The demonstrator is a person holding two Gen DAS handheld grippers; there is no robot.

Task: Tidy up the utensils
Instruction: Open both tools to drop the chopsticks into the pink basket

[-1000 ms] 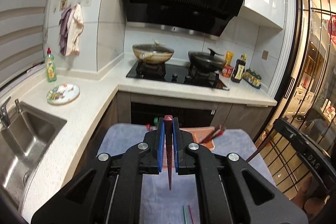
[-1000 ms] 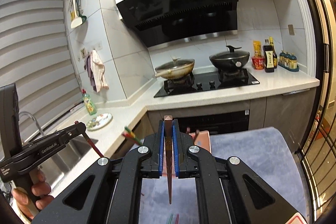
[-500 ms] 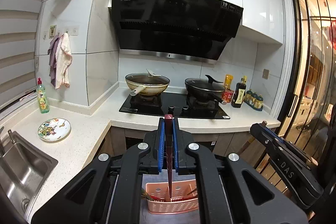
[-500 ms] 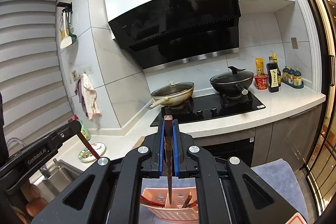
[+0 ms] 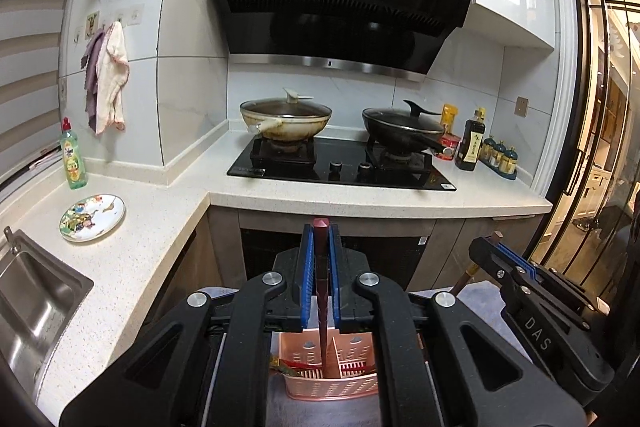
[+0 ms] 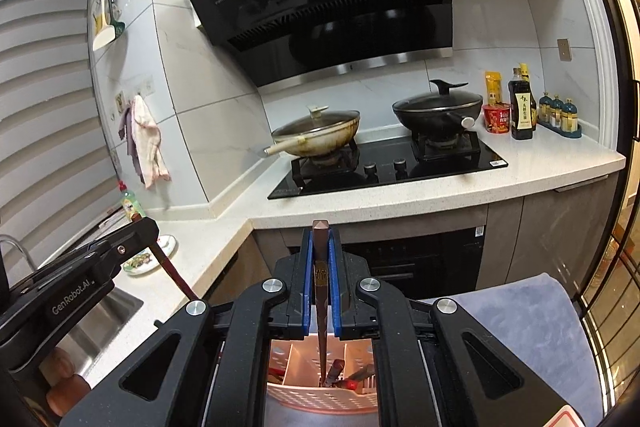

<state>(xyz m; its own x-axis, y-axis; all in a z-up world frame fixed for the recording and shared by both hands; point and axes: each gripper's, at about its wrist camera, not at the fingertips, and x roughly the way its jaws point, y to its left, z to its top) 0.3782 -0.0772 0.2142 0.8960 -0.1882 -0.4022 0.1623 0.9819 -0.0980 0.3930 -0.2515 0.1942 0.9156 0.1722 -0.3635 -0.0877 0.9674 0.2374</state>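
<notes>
We have carried both grippers, left (image 5: 321,247) and right (image 6: 321,247), each clamped on one dark chopstick (image 5: 321,291), over the pink utensil basket (image 5: 332,387) at six o'clock, ready for dropping in.

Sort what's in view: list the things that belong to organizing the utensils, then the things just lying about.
In the job:
- left gripper, shut on a chopstick
- right gripper, shut on a second chopstick
- pink basket, utensils already in it

Lying about:
- pale wok
- black wok
- plate
- soap bottle
- sauce bottle
- sink
</notes>
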